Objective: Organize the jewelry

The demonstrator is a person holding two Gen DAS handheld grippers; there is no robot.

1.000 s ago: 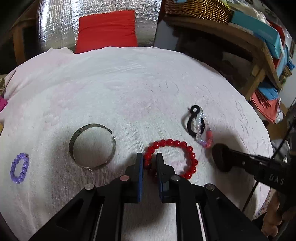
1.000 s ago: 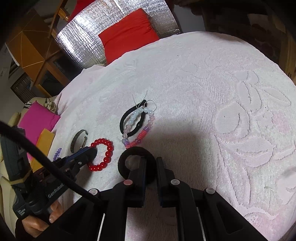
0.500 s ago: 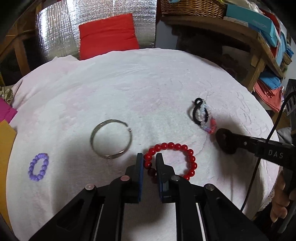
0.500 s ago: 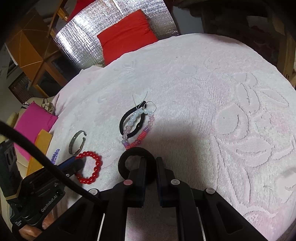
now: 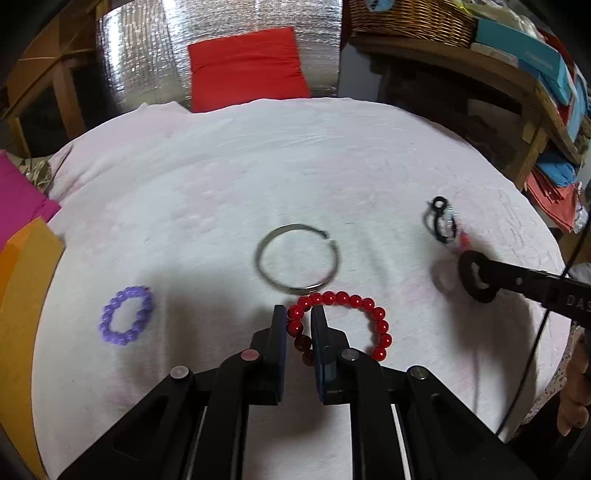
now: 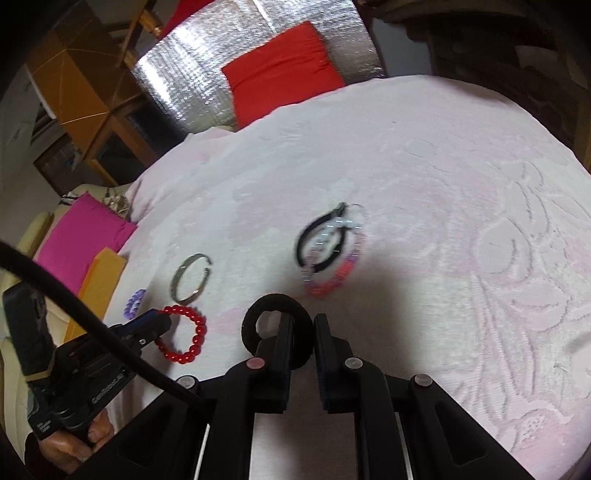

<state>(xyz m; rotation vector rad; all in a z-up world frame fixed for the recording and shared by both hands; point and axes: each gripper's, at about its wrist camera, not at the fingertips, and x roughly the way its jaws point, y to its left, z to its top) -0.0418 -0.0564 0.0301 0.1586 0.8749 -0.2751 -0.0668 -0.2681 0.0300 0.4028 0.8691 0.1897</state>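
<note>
My left gripper (image 5: 299, 314) is shut on a red bead bracelet (image 5: 354, 301), held just above the white cloth-covered table (image 5: 207, 192); it also shows in the right wrist view (image 6: 192, 339). A silver bangle (image 5: 297, 260) lies just beyond it and a purple bead bracelet (image 5: 125, 320) to the left. My right gripper (image 6: 303, 325) is shut on a black hair tie (image 6: 273, 306), seen at the right in the left wrist view (image 5: 476, 282). A black hair tie tangled with a pale and pink bead bracelet (image 6: 328, 247) lies ahead of it.
A red cushion (image 5: 247, 68) against silver foil stands behind the table. A pink cushion (image 6: 81, 236) and an orange box (image 5: 22, 295) are at the left edge. Wooden shelves with a wicker basket (image 5: 406, 16) and boxes stand at the right.
My left gripper has carried the red bracelet leftward, from beside the black tie cluster to just in front of the silver bangle. The right gripper has kept hold of its black hair tie.
</note>
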